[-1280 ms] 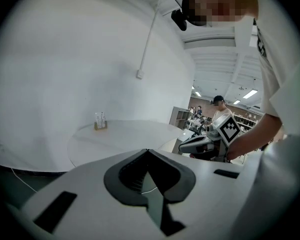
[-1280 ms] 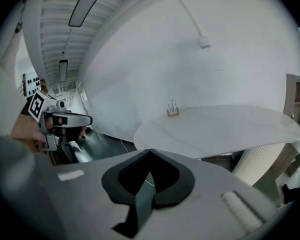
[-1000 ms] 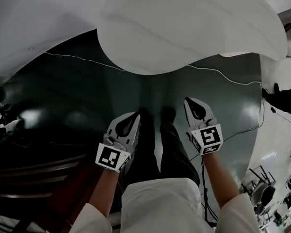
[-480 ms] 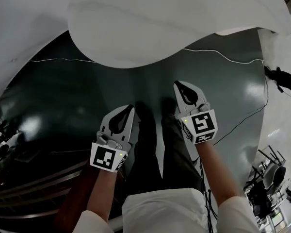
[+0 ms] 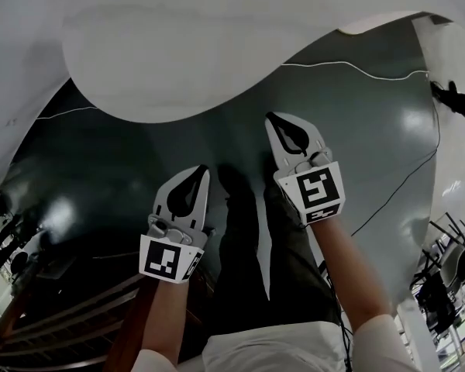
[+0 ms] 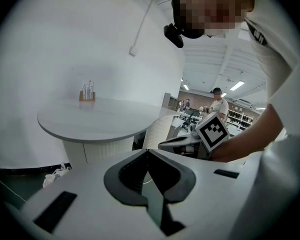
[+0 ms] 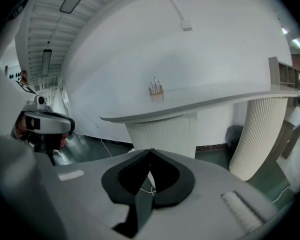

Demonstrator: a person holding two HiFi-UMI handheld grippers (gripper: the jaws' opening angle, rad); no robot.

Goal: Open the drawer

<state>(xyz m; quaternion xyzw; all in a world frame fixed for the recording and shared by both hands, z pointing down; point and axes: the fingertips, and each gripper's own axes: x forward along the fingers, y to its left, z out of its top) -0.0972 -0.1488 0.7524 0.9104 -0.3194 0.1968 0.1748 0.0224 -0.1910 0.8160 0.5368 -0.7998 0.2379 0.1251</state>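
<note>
No drawer shows for certain in any view. My left gripper (image 5: 202, 170) hangs shut and empty over the dark floor, its marker cube toward me. My right gripper (image 5: 270, 118) is also shut and empty, a little farther forward, near the edge of the white round table (image 5: 217, 60). In the left gripper view the left gripper (image 6: 147, 151) has its jaws closed tip to tip, and the right gripper (image 6: 187, 142) shows beside it. The right gripper view shows the right gripper (image 7: 150, 151) with its jaws together, below the table (image 7: 190, 104).
Dark wooden furniture with level lines (image 5: 62, 316) stands at the lower left; I cannot tell whether these are drawers. A small wooden holder (image 6: 87, 95) sits on the table. A thin cable (image 5: 356, 68) lies across the floor. The person's legs (image 5: 248, 239) are between the grippers. Chairs (image 5: 449, 262) stand at right.
Both grippers have sunk toward the floor and stayed shut. In the head view the table's edge has slid down and to the left.
</note>
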